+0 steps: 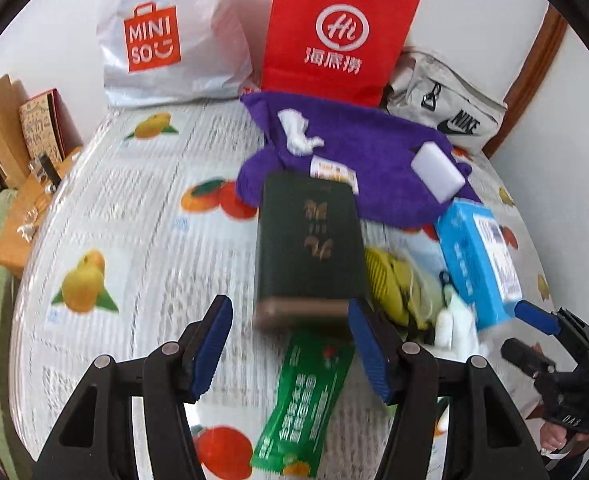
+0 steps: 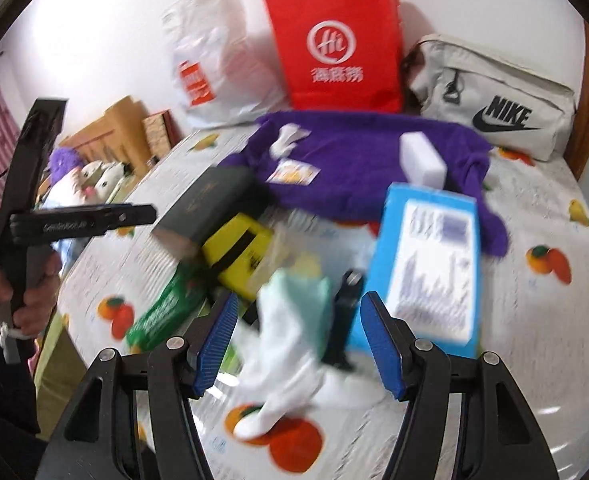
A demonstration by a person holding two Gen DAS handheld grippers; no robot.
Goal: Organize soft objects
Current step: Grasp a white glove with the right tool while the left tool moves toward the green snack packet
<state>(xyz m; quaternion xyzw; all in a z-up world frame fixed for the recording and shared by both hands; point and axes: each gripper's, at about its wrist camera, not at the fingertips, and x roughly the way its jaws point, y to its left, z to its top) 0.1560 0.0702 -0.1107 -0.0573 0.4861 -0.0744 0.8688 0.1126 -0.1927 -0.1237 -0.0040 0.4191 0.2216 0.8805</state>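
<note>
Both grippers hang above a surface covered with a fruit-printed cloth (image 1: 134,208), jaws standing apart with nothing between the pads: the left gripper (image 1: 290,344) is over a dark green box (image 1: 308,240) and a green sachet (image 1: 306,404), the right gripper (image 2: 300,340) over a crumpled white-and-mint cloth (image 2: 290,344). A purple towel (image 2: 358,164) lies spread toward the back wall, bearing a white sponge block (image 2: 422,160), with a blue box (image 2: 430,264) at its near edge; behind it stand a white plastic bag (image 1: 166,36), a red paper bag (image 1: 334,32) and a grey pouch (image 2: 494,96)
</note>
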